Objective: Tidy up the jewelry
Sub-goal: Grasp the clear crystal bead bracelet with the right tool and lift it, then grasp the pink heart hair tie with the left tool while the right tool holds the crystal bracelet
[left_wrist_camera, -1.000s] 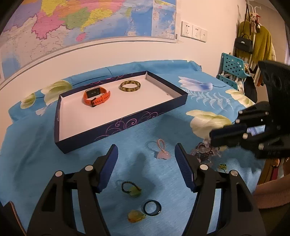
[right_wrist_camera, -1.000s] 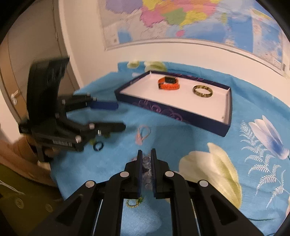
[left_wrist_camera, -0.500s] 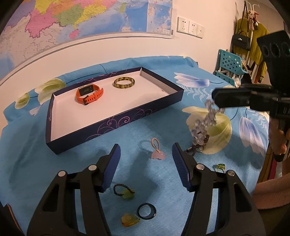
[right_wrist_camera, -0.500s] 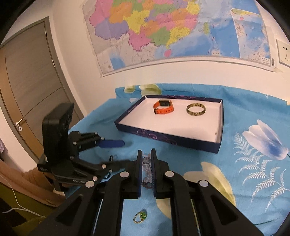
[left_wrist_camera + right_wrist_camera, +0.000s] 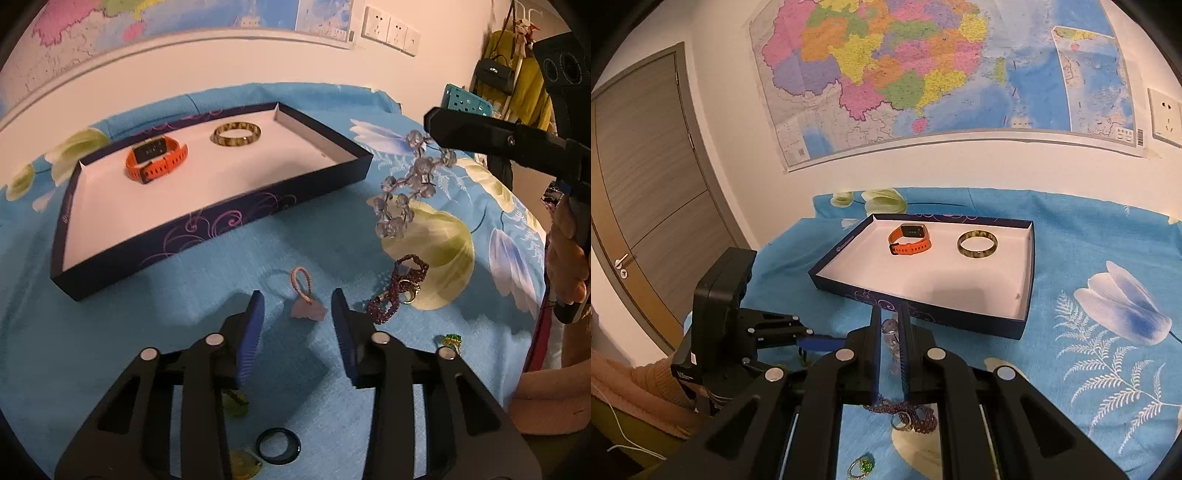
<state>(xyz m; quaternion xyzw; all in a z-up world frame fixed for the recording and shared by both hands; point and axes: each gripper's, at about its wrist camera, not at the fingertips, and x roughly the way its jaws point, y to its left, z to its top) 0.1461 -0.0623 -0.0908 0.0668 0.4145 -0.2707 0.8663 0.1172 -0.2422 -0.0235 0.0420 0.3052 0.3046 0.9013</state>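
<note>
A dark blue tray (image 5: 207, 225) with a white floor holds an orange watch (image 5: 155, 158) and a mottled green bangle (image 5: 236, 133). My left gripper (image 5: 297, 319) hangs low over the blue cloth. Its jaws are closing, with a pink pendant on a cord (image 5: 307, 309) lying between the fingertips; neither pad touches it. My right gripper (image 5: 890, 332) is shut on a clear bead bracelet (image 5: 404, 195), which dangles in the air to the right of the tray. From the right wrist the beads (image 5: 891, 334) show between the shut pads, with the tray (image 5: 923, 308) just beyond.
On the cloth lie a dark red bead chain with a ring (image 5: 400, 290), a green ring (image 5: 452, 339), a dark blue ring (image 5: 277, 445) and a yellow-green pendant (image 5: 242, 467). A hand (image 5: 565, 273) holds the right tool. A door (image 5: 646, 184) stands left.
The right gripper has lifted the clear bead bracelet off the cloth, so it now hangs free. The left gripper's jaws have narrowed and it has sunk toward the pink pendant.
</note>
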